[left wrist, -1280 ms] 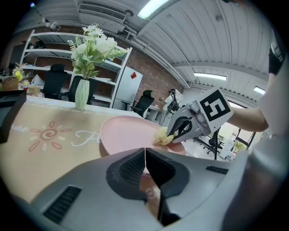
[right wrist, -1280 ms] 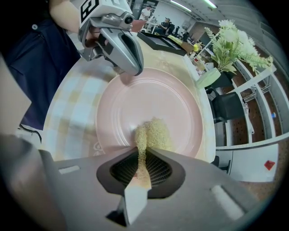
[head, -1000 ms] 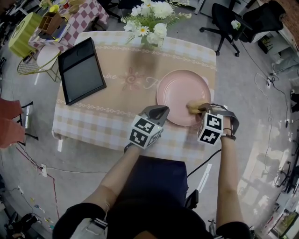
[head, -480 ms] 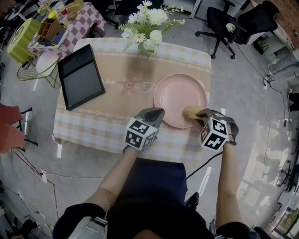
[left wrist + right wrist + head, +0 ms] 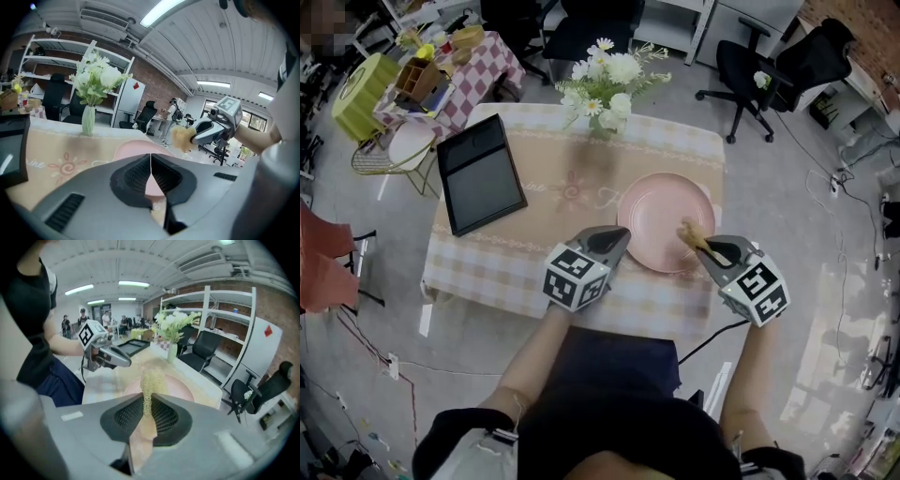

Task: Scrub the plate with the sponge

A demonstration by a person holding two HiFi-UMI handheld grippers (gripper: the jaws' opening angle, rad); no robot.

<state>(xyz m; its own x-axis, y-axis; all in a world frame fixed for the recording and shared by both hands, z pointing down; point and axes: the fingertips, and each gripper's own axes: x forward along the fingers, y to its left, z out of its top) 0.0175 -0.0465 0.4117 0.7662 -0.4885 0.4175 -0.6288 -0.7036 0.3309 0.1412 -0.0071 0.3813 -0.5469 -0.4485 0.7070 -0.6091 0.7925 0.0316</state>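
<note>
Left hand-held gripper [image 5: 622,236]: jaws together, empty, beside plate [image 5: 656,211].
Right hand-held gripper [image 5: 705,247]: clamped on sponge [image 5: 688,231] over plate.

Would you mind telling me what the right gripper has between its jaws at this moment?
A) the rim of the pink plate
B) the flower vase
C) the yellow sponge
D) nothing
C: in the right gripper view, the right gripper has its jaws closed on the yellow sponge, which sticks out toward the pink plate.
</note>
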